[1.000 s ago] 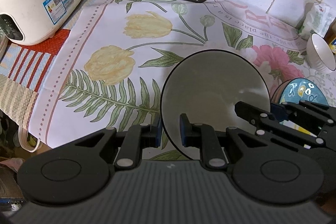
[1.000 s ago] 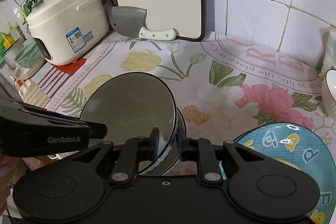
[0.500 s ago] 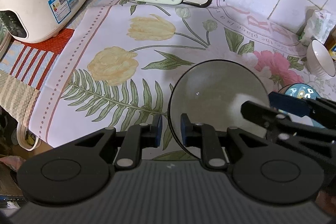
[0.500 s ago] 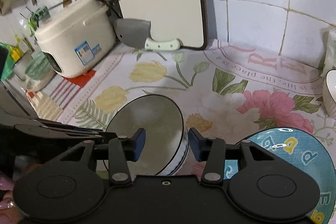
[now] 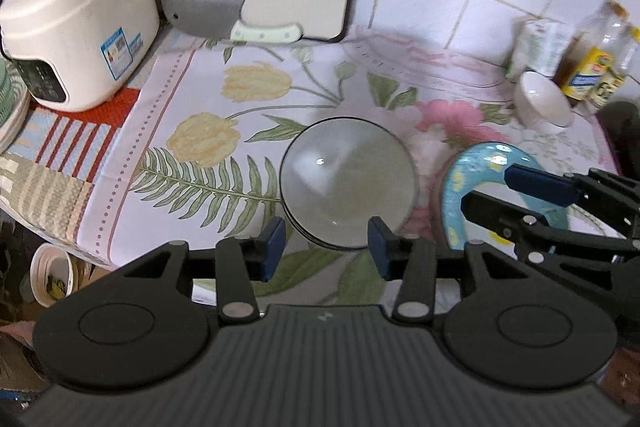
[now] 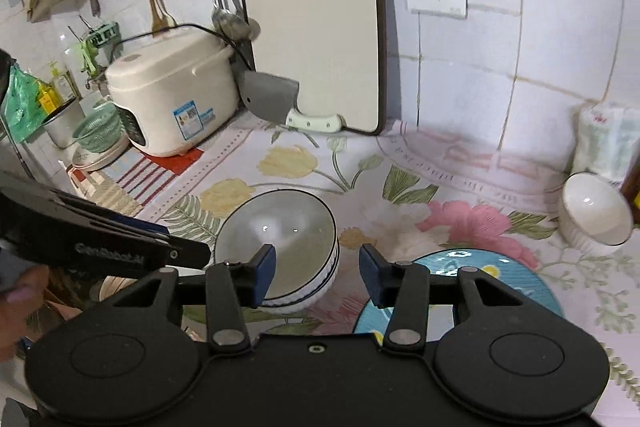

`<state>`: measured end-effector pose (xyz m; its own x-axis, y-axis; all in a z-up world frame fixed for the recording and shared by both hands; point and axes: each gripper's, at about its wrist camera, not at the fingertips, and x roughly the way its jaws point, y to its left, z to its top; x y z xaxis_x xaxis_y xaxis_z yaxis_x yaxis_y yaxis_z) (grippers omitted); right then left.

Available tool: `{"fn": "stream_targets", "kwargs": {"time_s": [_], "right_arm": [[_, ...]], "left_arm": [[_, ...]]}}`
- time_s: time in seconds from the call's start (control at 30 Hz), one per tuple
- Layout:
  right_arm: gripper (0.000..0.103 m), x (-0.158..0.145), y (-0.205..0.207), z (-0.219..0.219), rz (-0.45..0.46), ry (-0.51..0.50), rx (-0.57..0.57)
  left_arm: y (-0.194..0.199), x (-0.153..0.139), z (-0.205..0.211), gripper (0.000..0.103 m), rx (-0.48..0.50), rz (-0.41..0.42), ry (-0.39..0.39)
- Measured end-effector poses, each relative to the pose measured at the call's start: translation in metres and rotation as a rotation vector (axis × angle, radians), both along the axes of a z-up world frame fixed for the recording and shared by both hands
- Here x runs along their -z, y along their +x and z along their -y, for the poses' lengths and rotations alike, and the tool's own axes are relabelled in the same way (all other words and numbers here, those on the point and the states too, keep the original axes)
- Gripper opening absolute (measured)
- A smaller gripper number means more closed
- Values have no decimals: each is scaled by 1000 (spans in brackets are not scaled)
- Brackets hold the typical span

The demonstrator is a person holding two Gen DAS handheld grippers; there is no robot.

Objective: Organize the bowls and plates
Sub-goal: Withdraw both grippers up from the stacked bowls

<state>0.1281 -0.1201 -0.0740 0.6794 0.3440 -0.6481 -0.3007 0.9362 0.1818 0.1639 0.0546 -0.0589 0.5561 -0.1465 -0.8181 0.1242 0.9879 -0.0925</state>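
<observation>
Grey bowl [image 5: 347, 183] sits upright on the floral cloth [image 5: 256, 115] on the bench, blue plate [image 6: 516, 283] just right of it. My left gripper [image 5: 326, 247] has just opened its jaws; nothing between them. My right gripper [image 6: 317, 275] stands open too, empty. White bowl [image 6: 596, 213] well apart, far right. Cooker [image 5: 80, 27] back left.

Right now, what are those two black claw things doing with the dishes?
A person holds both. The left gripper and right gripper have just been opening, nothing between their jaws. The grey bowl sits on the flowery cloth, beside the blue plate. A white bowl waits by the wall.
</observation>
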Motion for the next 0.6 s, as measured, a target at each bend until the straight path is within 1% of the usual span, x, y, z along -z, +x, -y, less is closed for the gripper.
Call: {"fn": "stream_targets", "kwargs": {"time_s": [0.13,0.27,0.43,0.6], "right_arm": [[55,-18,-25,11,42,1,7],[57,-32,-51,25,96,-16,28],[61,-43,-81,46,149,-38,62],[67,-49,-107,71,192,-59,96]], "left_arm": [[-24,-19,7,49,37,14,22],[-45,-29,18,54,79,15,43],[-67,-37,38,60,138,15,65],[-82,-41,62,67,195,14,64]]}}
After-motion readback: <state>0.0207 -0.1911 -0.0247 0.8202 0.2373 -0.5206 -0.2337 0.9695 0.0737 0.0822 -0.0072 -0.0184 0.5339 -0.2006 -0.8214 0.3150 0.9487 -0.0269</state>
